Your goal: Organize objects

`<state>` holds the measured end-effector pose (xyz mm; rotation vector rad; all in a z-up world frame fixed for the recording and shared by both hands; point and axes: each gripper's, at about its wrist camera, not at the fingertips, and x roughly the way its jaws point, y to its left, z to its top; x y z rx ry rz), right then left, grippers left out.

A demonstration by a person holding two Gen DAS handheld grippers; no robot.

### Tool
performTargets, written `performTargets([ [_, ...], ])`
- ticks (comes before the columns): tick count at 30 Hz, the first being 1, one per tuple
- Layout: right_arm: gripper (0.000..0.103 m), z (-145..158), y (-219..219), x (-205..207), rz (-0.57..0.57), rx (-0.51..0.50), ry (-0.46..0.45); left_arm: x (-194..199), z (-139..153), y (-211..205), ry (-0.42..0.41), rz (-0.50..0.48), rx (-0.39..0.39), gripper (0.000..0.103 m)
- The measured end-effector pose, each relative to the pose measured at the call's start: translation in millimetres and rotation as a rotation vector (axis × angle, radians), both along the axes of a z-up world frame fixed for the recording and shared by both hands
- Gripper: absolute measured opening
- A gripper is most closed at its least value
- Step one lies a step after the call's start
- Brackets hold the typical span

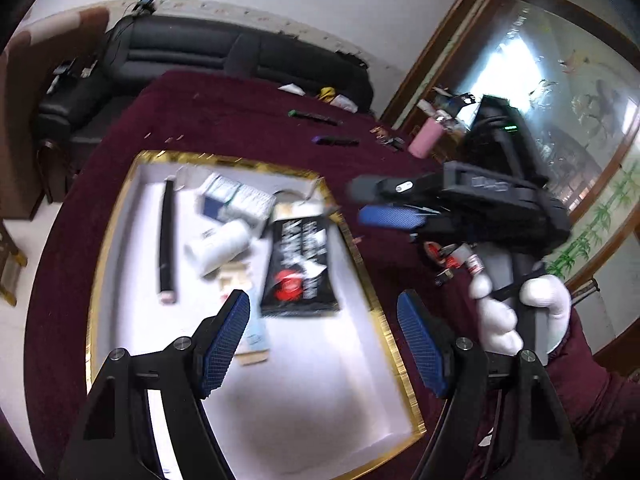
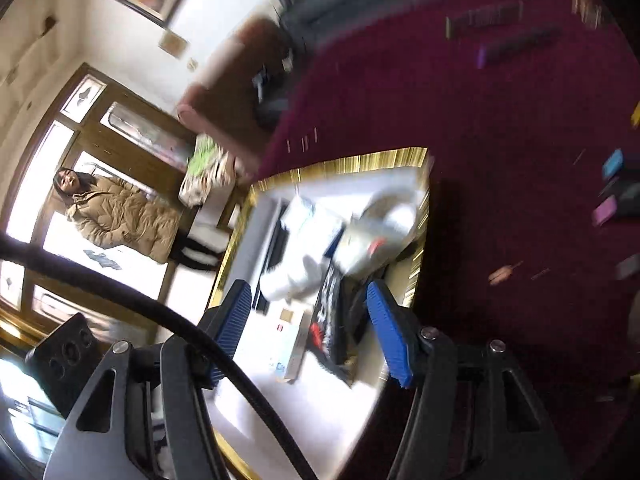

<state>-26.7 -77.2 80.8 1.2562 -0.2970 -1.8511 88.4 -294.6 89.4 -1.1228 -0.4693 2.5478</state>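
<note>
A white tray with a gold rim (image 1: 370, 292) lies on a dark red tablecloth. In it are a black tube (image 1: 167, 240), a white bottle (image 1: 218, 246), a white and blue box (image 1: 236, 200), a black packet with a red mark (image 1: 300, 268) and a small pale box (image 1: 252, 340). My left gripper (image 1: 324, 344) is open and empty above the tray's near half. My right gripper (image 2: 310, 332) is open and empty over the tray (image 2: 360, 160); in the left wrist view it (image 1: 376, 204) hovers at the tray's right edge. The right wrist view is blurred.
Loose on the cloth beyond the tray are a green-capped pen (image 1: 314, 117), a purple-capped pen (image 1: 336, 141), a pink cylinder (image 1: 426, 140) and small items (image 1: 448, 258). A dark sofa (image 1: 224, 52) stands behind the table. A person in a tan coat (image 2: 120, 216) stands by the windows.
</note>
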Motion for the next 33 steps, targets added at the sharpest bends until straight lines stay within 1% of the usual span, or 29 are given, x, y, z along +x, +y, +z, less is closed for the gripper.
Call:
performTargets([
  [1,0.06,17,13,7,-0.02,0.006,0.075,-2,3,8,0.004,-0.016,0.016,0.071],
  [2,0.061,40,34,19,-0.071,0.026,0.2,-6,5,15,0.001,-0.041,0.046,0.071],
  [3,0.067,51,50,23,-0.115,0.044,0.285,-8,6,22,-0.006,-0.063,0.072,0.071],
  [4,0.076,67,74,38,-0.195,0.067,0.409,-15,5,32,-0.022,-0.103,0.125,0.071],
  [5,0.095,74,91,46,-0.255,0.068,0.476,-19,4,39,-0.034,-0.126,0.16,0.071],
  [6,0.103,77,112,55,-0.324,0.041,0.523,-25,1,52,-0.057,-0.166,0.211,0.071],
  [7,0.103,76,132,58,-0.373,-0.009,0.527,-32,-3,68,-0.082,-0.204,0.248,0.071],
  [8,0.103,65,157,53,-0.381,-0.07,0.442,-36,-5,78,-0.097,-0.219,0.254,0.071],
  [9,0.103,53,167,44,-0.349,-0.081,0.351,-42,-8,94,-0.114,-0.232,0.238,0.071],
  [10,0.103,37,179,31,-0.321,-0.084,0.234,-47,-9,108,-0.121,-0.242,0.222,0.071],
  [11,0.101,17,195,22,-0.341,-0.088,0.143,-51,-11,122,-0.129,-0.255,0.208,0.071],
  [12,0.101,1,211,18,-0.387,-0.085,0.092,-56,-13,137,-0.139,-0.264,0.187,0.071],
  [14,0.101,-27,237,14,-0.446,-0.072,0.031,-65,-13,164,-0.137,-0.279,0.127,0.071],
  [18,0.101,-58,280,13,-0.525,-0.036,0.004,-82,-9,216,-0.076,-0.342,-0.053,0.071],
  [20,0.101,-59,301,10,-0.555,-0.054,0.019,-94,-7,242,-0.043,-0.375,-0.15,0.07],
  [22,0.101,-59,318,6,-0.594,-0.061,0.039,-107,-11,258,-0.044,-0.399,-0.195,0.07],
  [25,0.101,-55,346,3,-0.597,-0.152,0.042,-129,-17,289,-0.051,-0.445,-0.294,0.07],
  [26,0.101,-56,348,0,-0.6,-0.172,0.043,-133,-20,293,-0.055,-0.457,-0.314,0.07],
  [28,0.101,-58,356,-1,-0.611,-0.198,0.045,-147,-28,309,-0.058,-0.478,-0.384,0.07],
  [31,0.101,-69,365,-10,-0.628,-0.23,0.025,-168,-41,332,-0.056,-0.514,-0.485,0.07],
  [33,0.101,-76,367,-14,-0.633,-0.255,-0.011,-184,-53,342,-0.102,-0.55,-0.506,0.069],
])
